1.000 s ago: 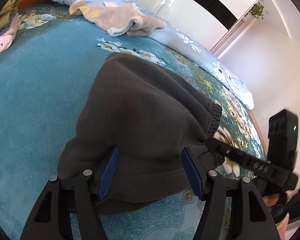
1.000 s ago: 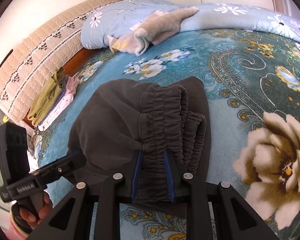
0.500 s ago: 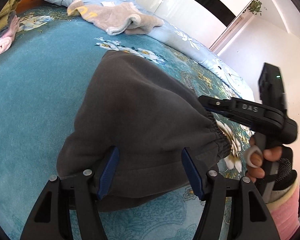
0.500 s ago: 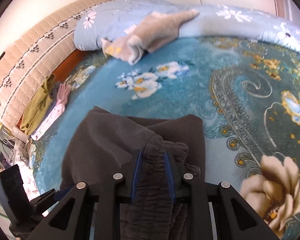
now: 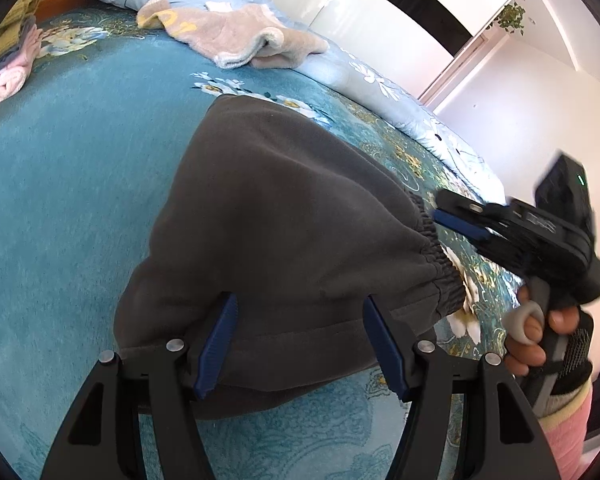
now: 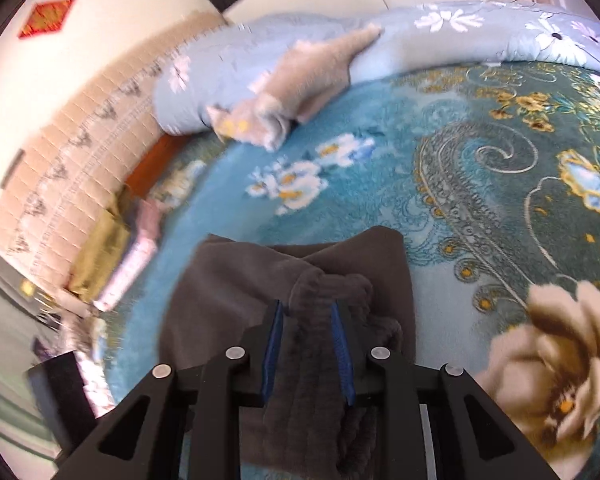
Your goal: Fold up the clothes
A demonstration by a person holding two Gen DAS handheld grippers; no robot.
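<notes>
Dark grey sweatpants (image 5: 292, 208) lie folded on the teal flowered blanket (image 5: 72, 184). My left gripper (image 5: 300, 304) stands open on their near edge, the smooth cloth running between and past both blue pads. My right gripper (image 6: 307, 312) has the gathered elastic band (image 6: 312, 360) between its pads. The ruffled cloth still fills that gap while the jaws are opening. In the left wrist view the right gripper (image 5: 446, 212) sits at the elastic band (image 5: 440, 268) on the pants' right side, held by a hand (image 5: 536, 340) in a pink sleeve.
A beige fleece garment (image 5: 236, 36) rests against a light blue flowered quilt (image 6: 480, 36) at the far side. A stack of folded pink and olive clothes (image 6: 112, 256) sits by the padded headboard (image 6: 80, 132). Bare blanket (image 6: 500, 200) spreads to the right.
The right gripper lifted with the elastic band, swung over the pants, then drew back toward their right edge. The pants now sit lower in its view. The left gripper has not moved.
</notes>
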